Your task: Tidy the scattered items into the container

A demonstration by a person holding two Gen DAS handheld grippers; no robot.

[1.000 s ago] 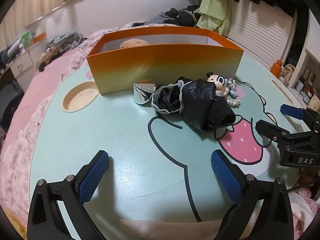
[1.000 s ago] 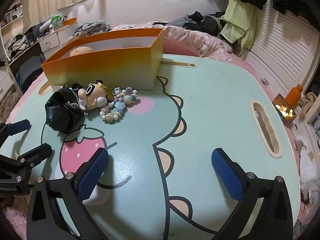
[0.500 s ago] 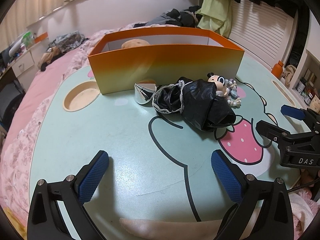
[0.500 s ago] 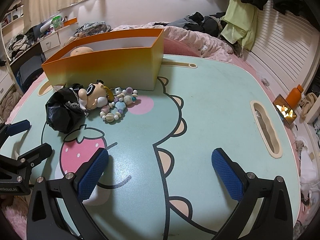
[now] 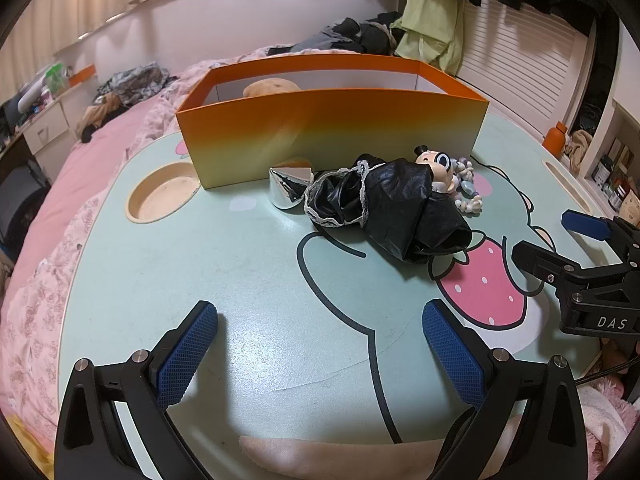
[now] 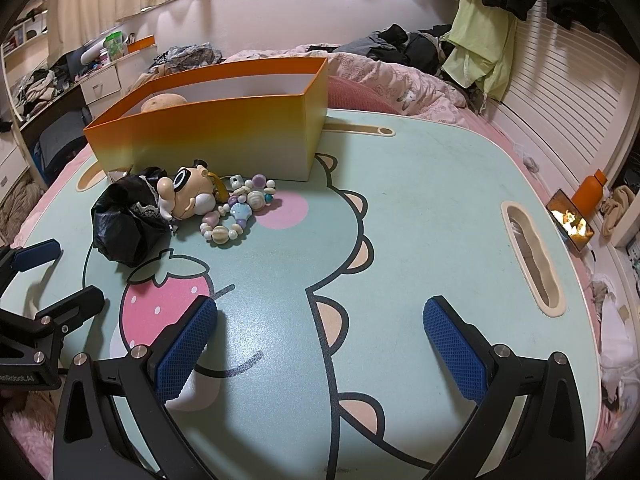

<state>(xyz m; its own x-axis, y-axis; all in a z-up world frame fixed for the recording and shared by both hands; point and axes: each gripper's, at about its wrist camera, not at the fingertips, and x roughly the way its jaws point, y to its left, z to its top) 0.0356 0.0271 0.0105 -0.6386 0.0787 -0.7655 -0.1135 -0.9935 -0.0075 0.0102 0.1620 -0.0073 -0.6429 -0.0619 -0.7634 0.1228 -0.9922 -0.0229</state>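
While both grippers hover low over the near edge of the table (image 5: pixel 248 264), nothing is held. Left gripper (image 5: pixel 320 344): fingers spread wide, blue pads (image 5: pixel 188 354) apart, empty gap over bare mint tabletop. Right gripper (image 6: pixel 320 344): same, fingers spread wide, empty, over the cartoon dinosaur print. Each gripper shows at the edge of the other's view, side by side, apart.

Orange box (image 5: pixel 332 136) stands upright at the far side of the table, open top, white inside. One tan rounded item (image 5: pixel 272 89) already sits in it at the left end; can't tell what it is.

Scattered items lie in a cluster just in front of the box's long wall:
- crumpled black bag (image 5: pixel 392 208) with lace trim, nearest the grippers, touching the top of the strawberry print (image 6: pixel 164 308)
- shiny silver cone-shaped piece (image 5: pixel 289 188), just left of the bag, close to the box wall
- cartoon figurine (image 6: pixel 188 196) with big round eyes, lying on its side against the bag
- bead bracelet (image 6: pixel 236 216) with a shell charm, touching the figurine, partly on the pink spot

Round cup recess (image 5: pixel 162 196) in the table sits left of the box. Orange bottle (image 6: pixel 590 192) and a lit phone (image 6: pixel 570 220) are off the table's right side. Pink bedding (image 5: pixel 52 184) surrounds the table.
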